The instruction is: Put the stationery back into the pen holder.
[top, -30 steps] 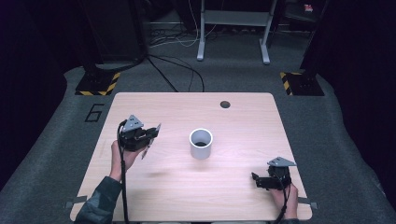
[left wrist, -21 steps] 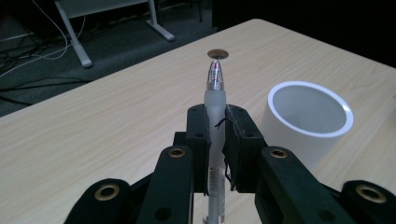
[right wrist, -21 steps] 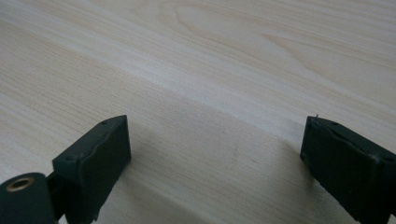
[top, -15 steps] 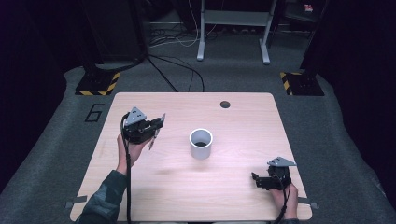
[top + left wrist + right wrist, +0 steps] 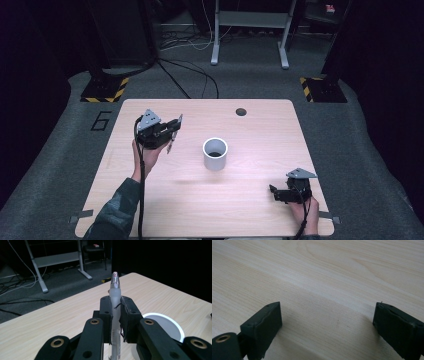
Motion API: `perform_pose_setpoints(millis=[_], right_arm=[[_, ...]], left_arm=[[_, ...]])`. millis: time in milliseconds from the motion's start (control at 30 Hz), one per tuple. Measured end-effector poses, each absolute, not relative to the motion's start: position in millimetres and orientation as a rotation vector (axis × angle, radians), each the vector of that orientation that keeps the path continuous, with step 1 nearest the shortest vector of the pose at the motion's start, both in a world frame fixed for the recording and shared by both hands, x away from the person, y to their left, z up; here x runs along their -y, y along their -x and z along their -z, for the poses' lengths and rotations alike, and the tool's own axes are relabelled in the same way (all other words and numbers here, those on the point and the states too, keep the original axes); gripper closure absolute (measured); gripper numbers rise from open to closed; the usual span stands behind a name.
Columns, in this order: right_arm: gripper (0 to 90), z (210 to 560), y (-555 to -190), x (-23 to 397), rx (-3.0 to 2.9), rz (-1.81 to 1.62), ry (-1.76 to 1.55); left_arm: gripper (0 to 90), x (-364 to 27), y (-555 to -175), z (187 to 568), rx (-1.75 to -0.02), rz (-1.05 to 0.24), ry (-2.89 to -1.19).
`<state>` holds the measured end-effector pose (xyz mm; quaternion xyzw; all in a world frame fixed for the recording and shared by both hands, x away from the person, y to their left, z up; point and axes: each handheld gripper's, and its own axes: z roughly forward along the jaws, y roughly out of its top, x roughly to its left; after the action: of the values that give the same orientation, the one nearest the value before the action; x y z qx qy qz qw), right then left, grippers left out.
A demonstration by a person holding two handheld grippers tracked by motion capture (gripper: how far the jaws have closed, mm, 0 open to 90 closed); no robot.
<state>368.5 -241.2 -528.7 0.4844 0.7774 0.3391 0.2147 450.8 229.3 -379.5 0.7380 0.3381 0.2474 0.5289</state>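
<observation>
Left gripper (image 5: 170, 131) clamped on pen (image 5: 115, 287).
Held left of white cup (image 5: 215, 154); right gripper (image 5: 327, 325) gapes wide (nothing between), low over table (image 5: 260, 200).

The right tool (image 5: 328, 327) hangs over the table (image 5: 332, 272) (pale wood grain), jaws wide apart.

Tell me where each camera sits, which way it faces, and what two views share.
High view: above the person's table edge, looking forward and down on the wooden table; both forearms, left gripper and right gripper show.
Left gripper view: rides that gripper, looking along jaws clamped on a pen, toward the floor beyond the table.
Right gripper view: rides the right gripper, low over bare tabletop, jaws apart.
Shared: the white cup shows in the high and left gripper views.
</observation>
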Motion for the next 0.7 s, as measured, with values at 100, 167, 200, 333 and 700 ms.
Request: perform_pose_setpoints(millis=[100, 167, 200, 333, 700], right_arm=[[8.0, 528.7, -368.4, 241.1, -2.158, -0.942, -1.343], [8.1, 528.5, -368.3, 241.1, -2.162, -0.936, -1.345], [8.0, 528.6, -368.3, 241.0, -2.161, -0.937, -1.346], [8.0, 528.5, -368.3, 241.1, -2.162, -0.936, -1.346], [8.0, 528.6, -368.3, 241.1, -2.161, -0.937, -1.346]], left_arm=[[80.6, -224.5, -452.0, 376.9, -0.798, -0.598, -1.740], [80.6, -220.8, -452.6, 375.3, -0.790, -0.607, -1.733], [80.6, -219.0, -452.8, 375.1, -0.785, -0.602, -1.733], [80.6, -210.7, -455.6, 375.6, -0.772, -0.595, -1.720], [80.6, -187.8, -460.6, 373.2, -0.736, -0.596, -1.694]])
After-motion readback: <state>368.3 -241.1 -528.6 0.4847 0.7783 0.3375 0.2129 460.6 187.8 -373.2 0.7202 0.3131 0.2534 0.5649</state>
